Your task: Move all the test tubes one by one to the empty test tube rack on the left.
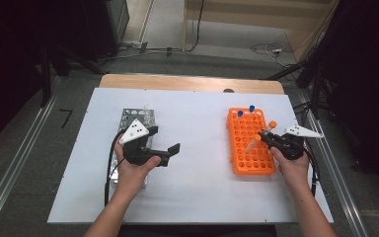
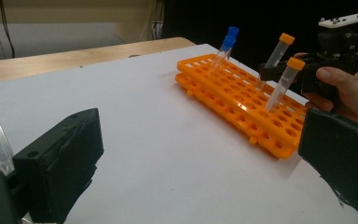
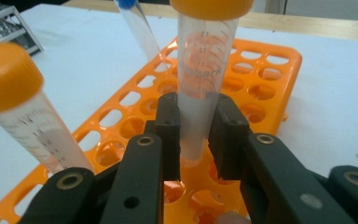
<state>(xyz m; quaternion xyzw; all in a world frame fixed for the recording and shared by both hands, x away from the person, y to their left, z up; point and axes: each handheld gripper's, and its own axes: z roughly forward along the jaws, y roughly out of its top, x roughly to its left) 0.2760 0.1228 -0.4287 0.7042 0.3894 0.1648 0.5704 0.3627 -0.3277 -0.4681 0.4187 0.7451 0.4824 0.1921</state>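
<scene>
An orange tube rack [image 1: 249, 158] lies at the right of the white table. My right gripper [image 1: 267, 136] is shut on a clear tube with an orange cap [image 3: 200, 70], whose lower end sits at a rack hole. The pads [image 3: 170, 126] press on its sides. A second orange-capped tube [image 3: 23, 107] leans in the rack beside it. Two blue-capped tubes [image 1: 246, 111] stand at the rack's far end. My left gripper [image 1: 165, 139] hovers at the left with its jaws wide apart and nothing between them. In the left gripper view the held tube [image 2: 275, 56] is the one farther back.
A metal tube rack [image 1: 138, 118] stands under and behind the left hand. The wooden table edge [image 1: 187, 81] runs along the back. Bare white surface [image 1: 197, 163] lies between the two racks. Cables and dark stands lie on the floor beyond.
</scene>
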